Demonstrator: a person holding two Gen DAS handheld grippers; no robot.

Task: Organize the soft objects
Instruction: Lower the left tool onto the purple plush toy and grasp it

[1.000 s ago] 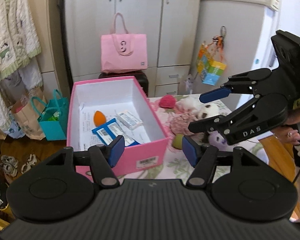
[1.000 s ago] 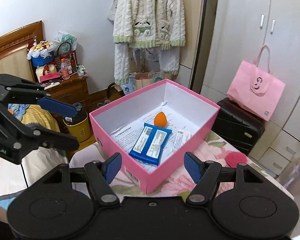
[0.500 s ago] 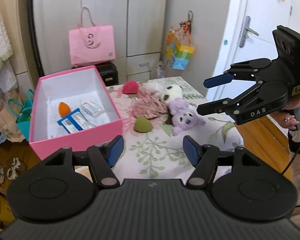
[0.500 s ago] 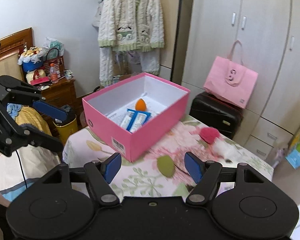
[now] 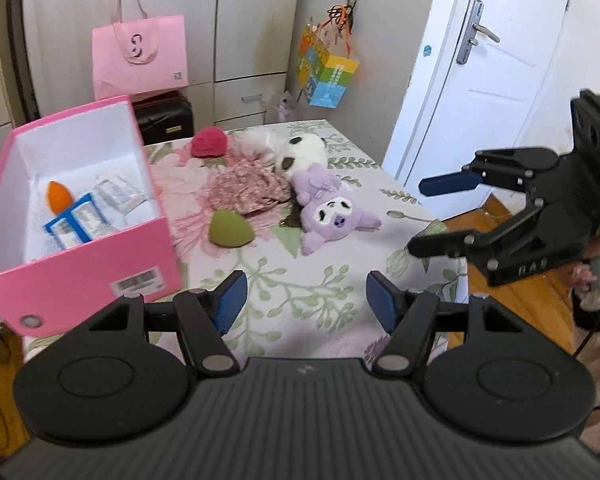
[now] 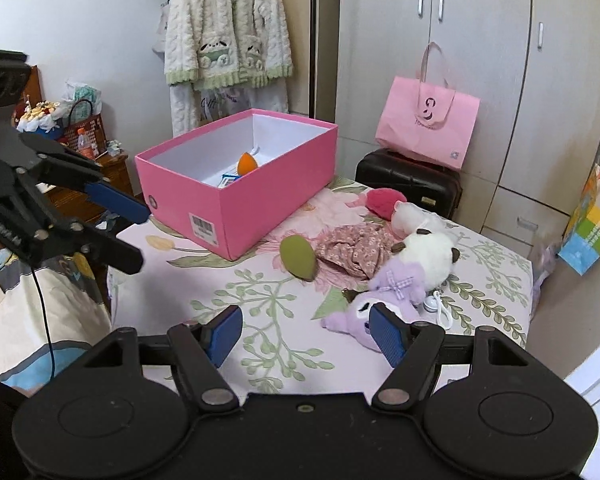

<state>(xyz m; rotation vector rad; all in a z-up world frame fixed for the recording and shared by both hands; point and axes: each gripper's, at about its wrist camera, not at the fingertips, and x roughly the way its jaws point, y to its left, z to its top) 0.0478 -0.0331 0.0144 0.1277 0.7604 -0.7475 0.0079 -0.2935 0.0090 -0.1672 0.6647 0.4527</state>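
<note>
Left wrist view: we are holding the left gripper (image 5: 302, 302) low over the near edge of the floral tablecloth (image 5: 300, 280), its blue pads spread wide and pinching nothing, probably so either claw can drop onto the pile. The pink box (image 5: 80, 268) is sitting at the table's left, open side up, likely as the collecting bin; an orange sponge (image 5: 59, 197), a blue packet (image 5: 74, 226) and a clear sachet (image 5: 118, 196) are lying inside. The soft things are clustering just right of it: a green teardrop sponge (image 5: 230, 229) near the box wall, a floral fabric piece (image 5: 250, 192) behind it, a purple plush (image 5: 332, 212) touching a white plush (image 5: 302, 152), and a red fuzzy ball (image 5: 208, 142) farthest back. The right gripper (image 5: 428, 216) is hovering off the table's right edge, fingers apart, empty. Right wrist view: we are aiming the right gripper (image 6: 304, 334) across the cloth, jaws wide, with the purple plush (image 6: 374, 300) lying just ahead of its right pad (image 6: 386, 340); it looks limp and squashy, face up, a bow on its body. The green sponge (image 6: 298, 258) is resting between plush and box (image 6: 236, 196). The left gripper (image 6: 132, 232) is hanging open at the left.
</note>
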